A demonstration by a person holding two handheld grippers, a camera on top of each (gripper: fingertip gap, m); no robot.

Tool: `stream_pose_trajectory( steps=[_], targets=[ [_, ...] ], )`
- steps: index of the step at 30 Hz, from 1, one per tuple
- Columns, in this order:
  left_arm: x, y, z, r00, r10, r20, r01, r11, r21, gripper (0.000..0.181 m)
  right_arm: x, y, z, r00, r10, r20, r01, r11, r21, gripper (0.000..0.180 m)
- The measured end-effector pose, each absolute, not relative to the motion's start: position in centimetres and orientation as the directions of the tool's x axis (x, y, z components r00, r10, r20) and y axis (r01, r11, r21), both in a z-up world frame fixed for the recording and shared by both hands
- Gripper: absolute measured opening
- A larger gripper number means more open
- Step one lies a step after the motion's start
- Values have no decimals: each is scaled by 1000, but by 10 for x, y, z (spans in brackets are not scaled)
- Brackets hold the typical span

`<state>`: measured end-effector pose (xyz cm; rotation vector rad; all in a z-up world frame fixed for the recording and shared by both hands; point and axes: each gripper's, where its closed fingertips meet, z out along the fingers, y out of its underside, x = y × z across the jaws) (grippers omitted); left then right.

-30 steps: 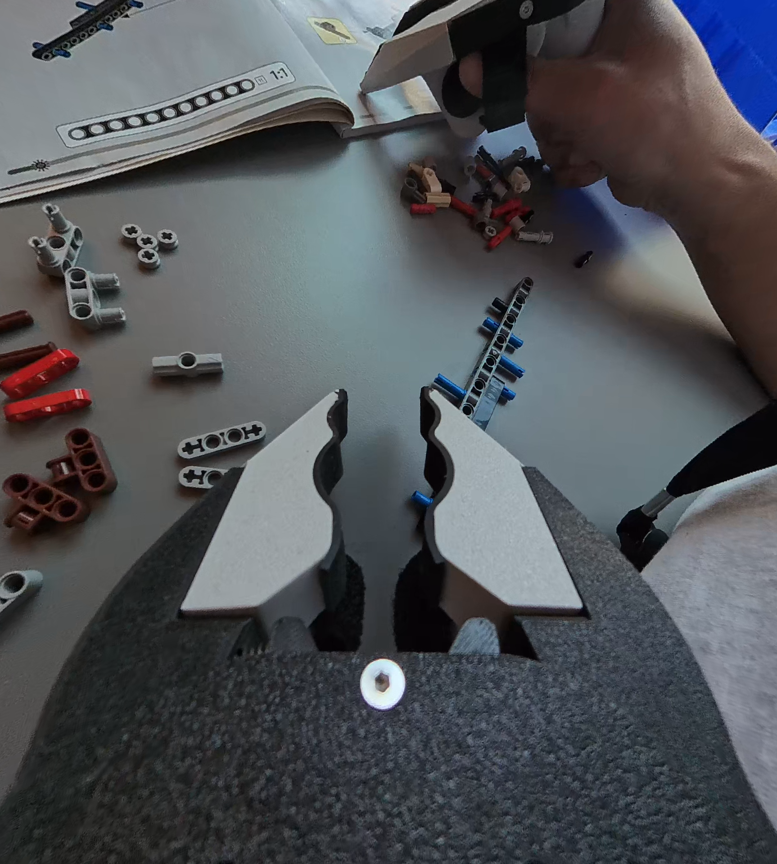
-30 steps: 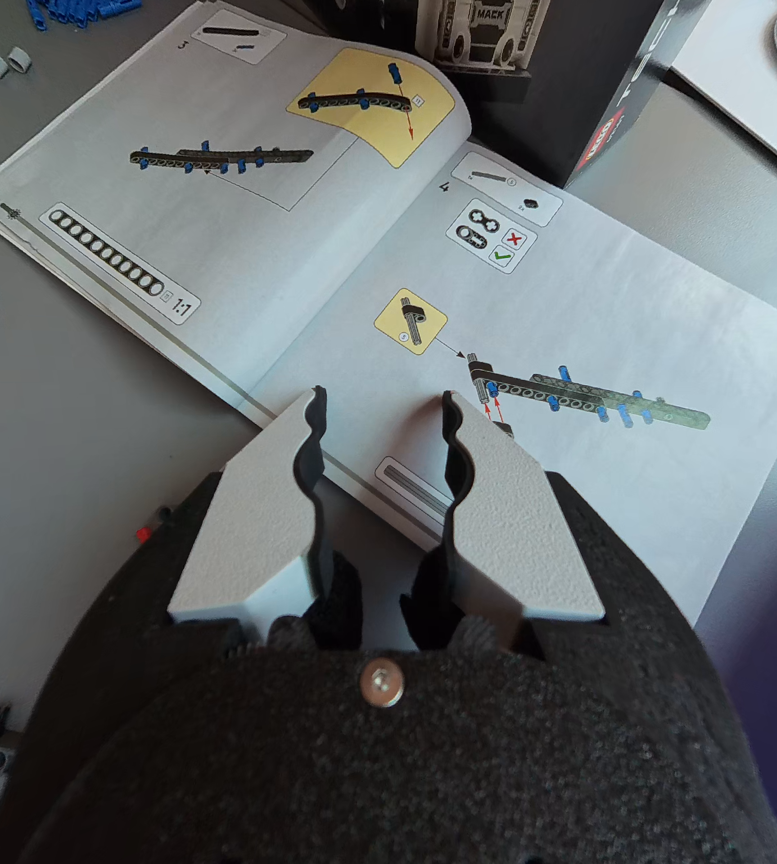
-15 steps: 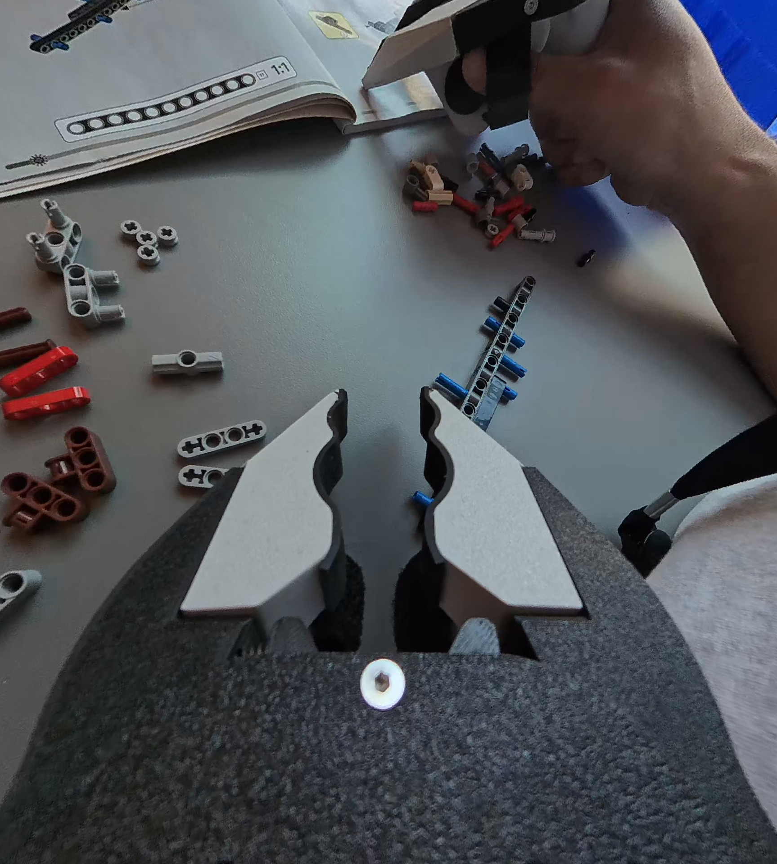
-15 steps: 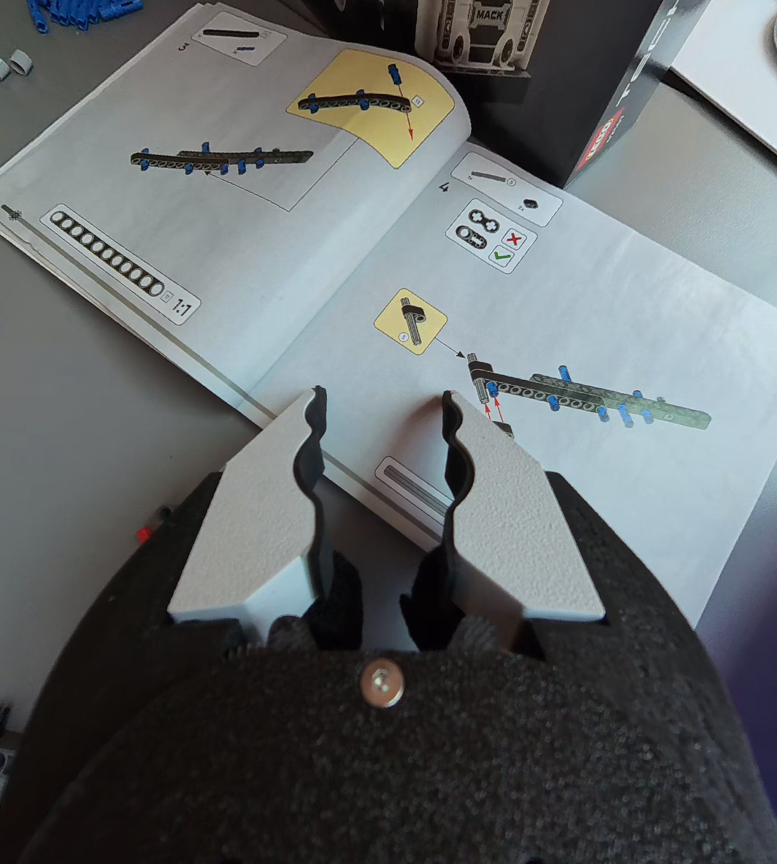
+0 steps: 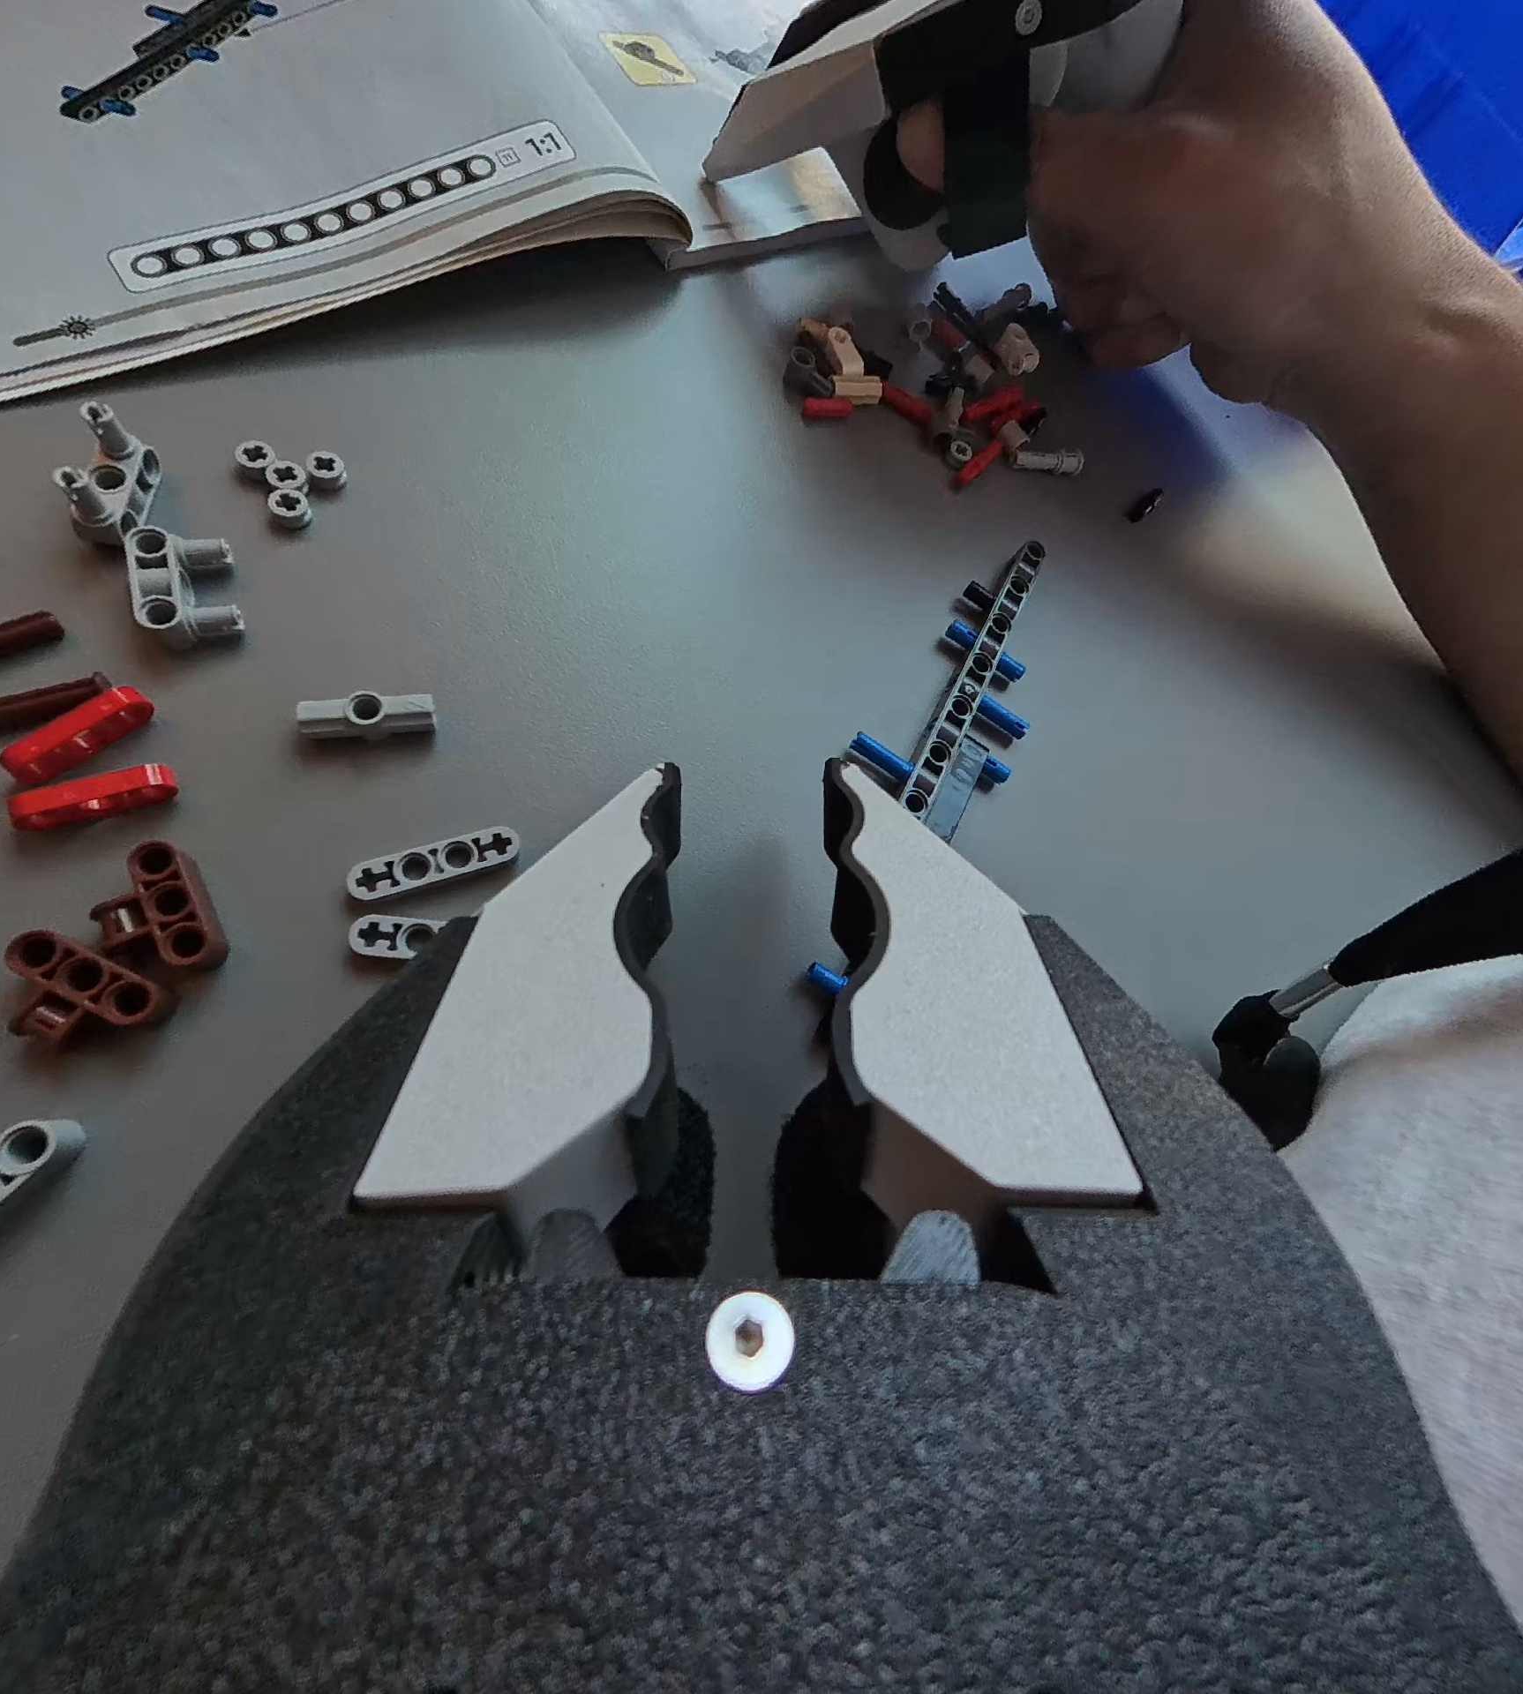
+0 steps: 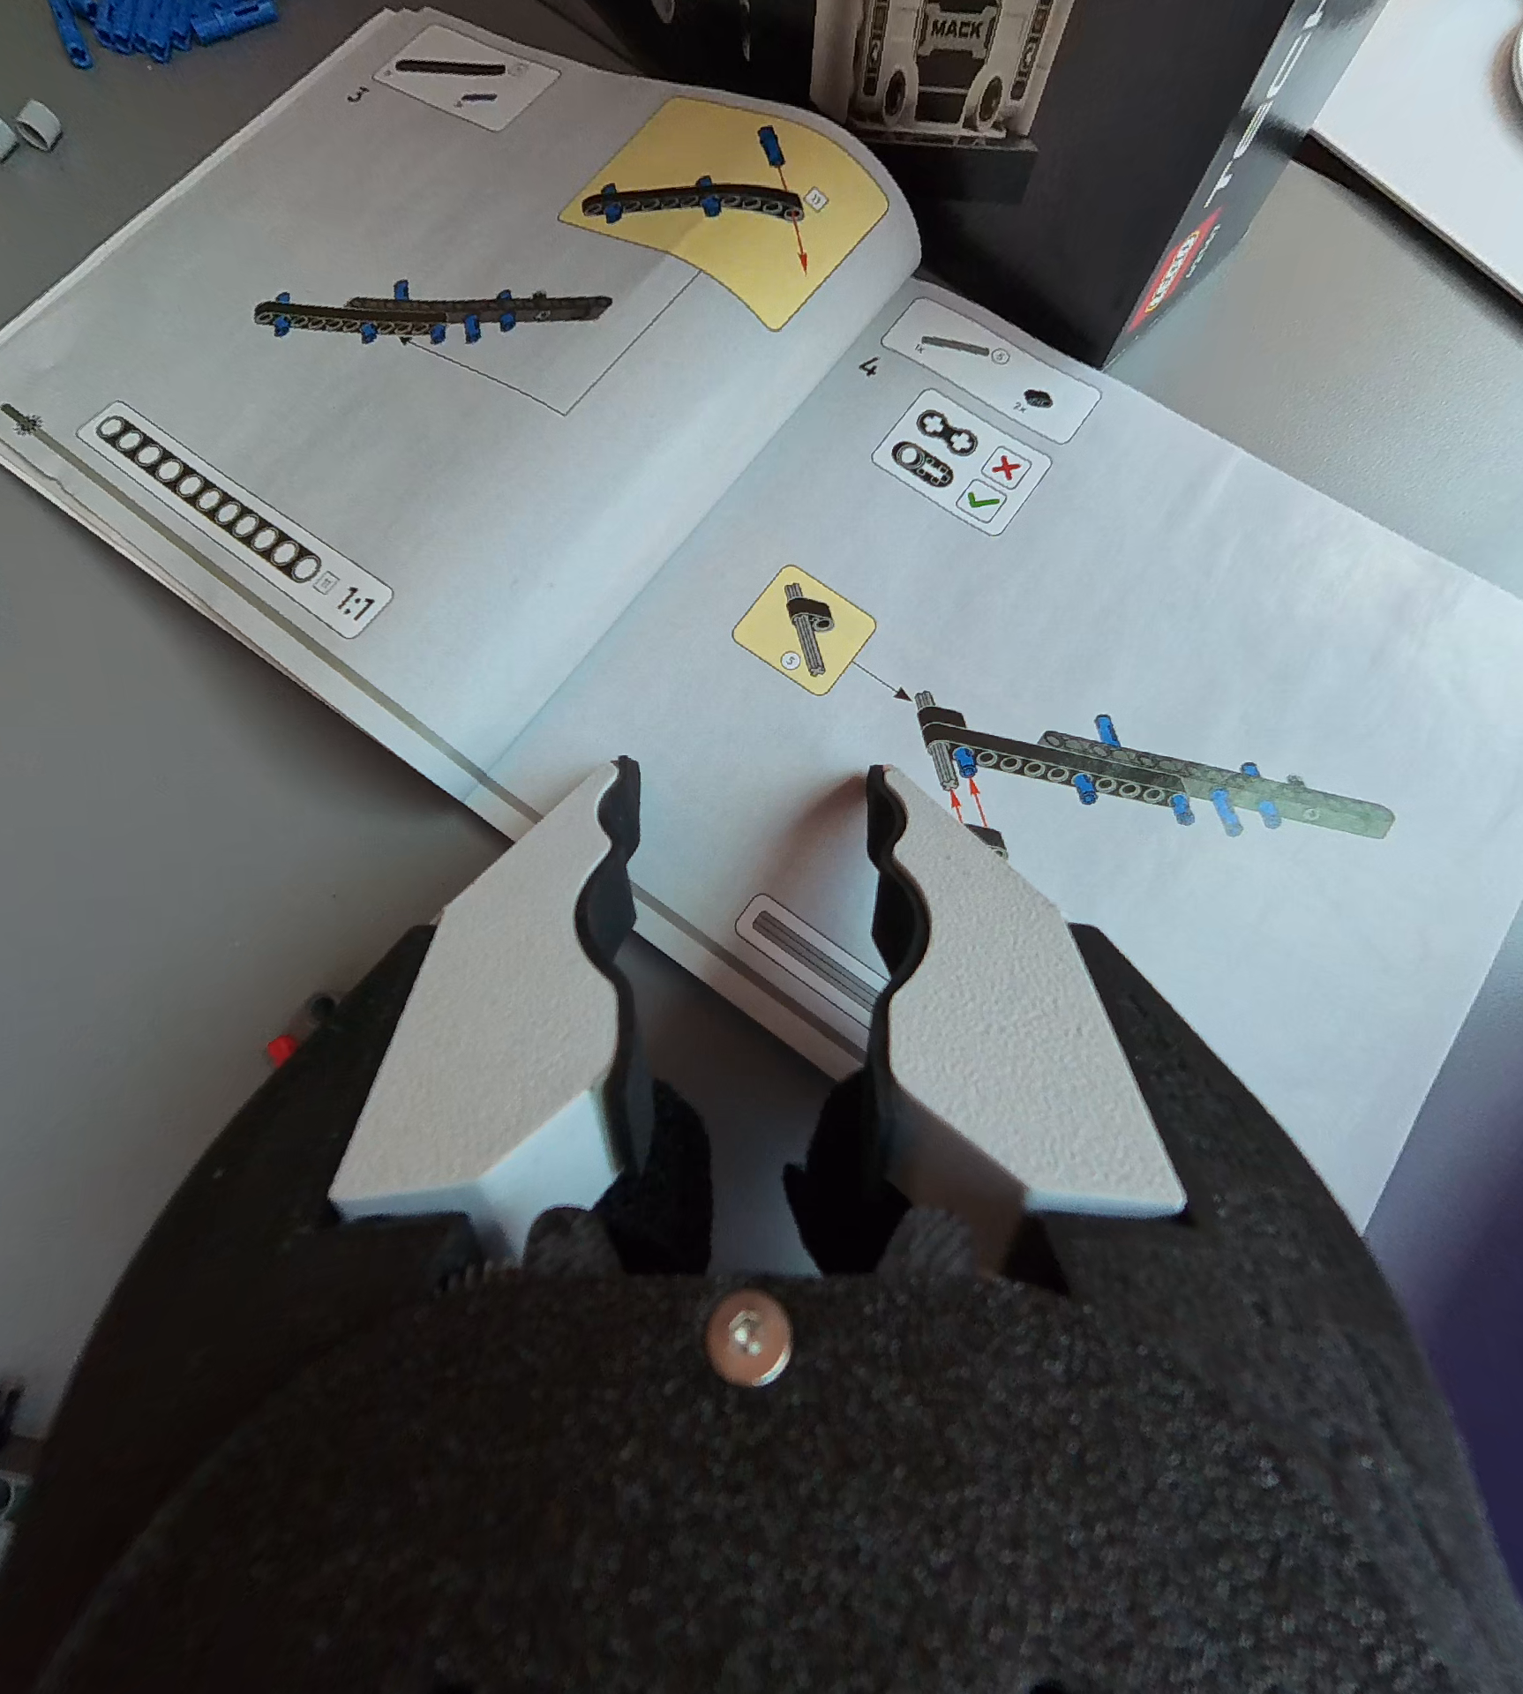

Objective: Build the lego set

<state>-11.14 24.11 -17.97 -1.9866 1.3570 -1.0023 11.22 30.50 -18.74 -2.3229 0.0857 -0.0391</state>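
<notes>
My left gripper [image 5: 750, 779] is open and empty, low over the grey table. Just ahead to its right lies a dark beam assembly with blue pins [image 5: 978, 683]; a loose blue pin [image 5: 825, 977] lies by the right finger. My right gripper [image 6: 747, 779] is open and empty, hovering over the open instruction booklet [image 6: 1106, 587]. In the left wrist view the right gripper is far off at the top, held by a hand [image 5: 1216, 192] above a pile of small pins [image 5: 941, 385].
Grey connectors [image 5: 153, 541], red liftarms [image 5: 84, 761], brown pieces [image 5: 111, 944] and grey thin liftarms [image 5: 432, 862] lie at left. The booklet [image 5: 281, 174] is at the back. A black set box [image 6: 1060, 156] stands beyond the booklet; blue pins [image 6: 162, 23] lie far left. Across from one pair of fingers to the other is roughly 25 cm.
Almost nothing: the view from the left gripper has shifted very slightly. Both grippers stay open and the right one holds still over the booklet.
</notes>
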Motion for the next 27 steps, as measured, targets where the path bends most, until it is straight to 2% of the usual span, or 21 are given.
stream_pose_trajectory(
  steps=[1,18,22,27],
  targets=[
    [-111,241,-180,220,-934,280,-542,-356,-761,30,112,305,-187,997,-75,2,-50,-682,-729,50],
    [-110,241,-173,213,-951,224,-522,-304,-797,30,112,304,-187,997,-80,6,-52,-694,-719,50],
    [-124,252,-160,276,-934,229,-449,-336,-828,29,112,304,-187,997,-79,3,-53,-691,-721,50],
    [-170,282,-117,358,-866,349,-281,-456,-844,29,112,305,-187,996,-89,-3,-63,-686,-724,50]
  ],
)
